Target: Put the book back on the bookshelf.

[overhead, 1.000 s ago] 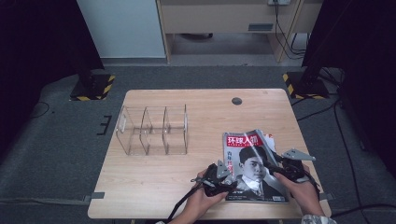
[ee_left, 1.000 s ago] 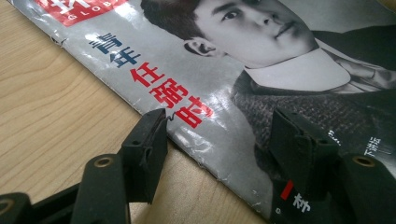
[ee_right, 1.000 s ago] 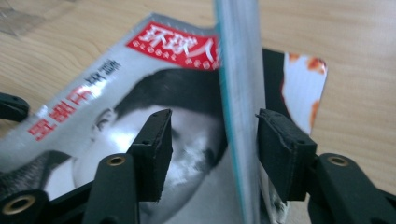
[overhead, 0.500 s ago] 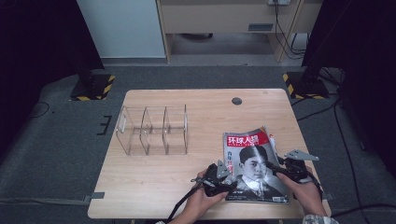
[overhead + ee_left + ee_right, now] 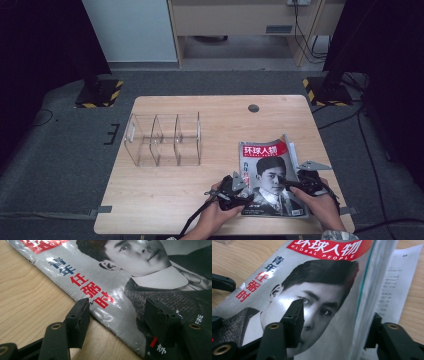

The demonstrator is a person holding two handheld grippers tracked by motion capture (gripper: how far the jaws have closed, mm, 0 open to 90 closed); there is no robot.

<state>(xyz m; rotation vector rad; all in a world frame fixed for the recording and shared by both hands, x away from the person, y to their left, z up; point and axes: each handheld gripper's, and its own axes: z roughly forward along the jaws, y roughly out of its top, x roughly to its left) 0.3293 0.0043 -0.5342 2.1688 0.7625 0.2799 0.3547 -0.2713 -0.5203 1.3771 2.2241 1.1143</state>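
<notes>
Two grippers down at the near right corner of the wooden table (image 5: 165,190), one on each side of a magazine (image 5: 267,172). Lying flat, cover up, long axis running from the near edge toward the far edge, red title band at the far end and the printed portrait upright as seen from the person's side. Spine edge on the left, page edges on the right, with the right edge lifted and a loose white printed sheet (image 5: 397,282) showing beneath and beside it.

Left gripper (image 5: 235,189) at the lower left edge of the magazine, jaws apart: in the left gripper view (image 5: 117,312), one jaw resting on the wood just beside the spine edge, the other over the dark lower part of the cover. Right gripper (image 5: 300,182) at the lower right, jaws also apart: in the right gripper view (image 5: 337,322), one jaw over the cover, the other outside the raised page edge, straddling it without closing.

Well apart to the left, a clear acrylic divider rack (image 5: 162,140), standing empty, with a small round cable hole (image 5: 253,108) near the far edge.
</notes>
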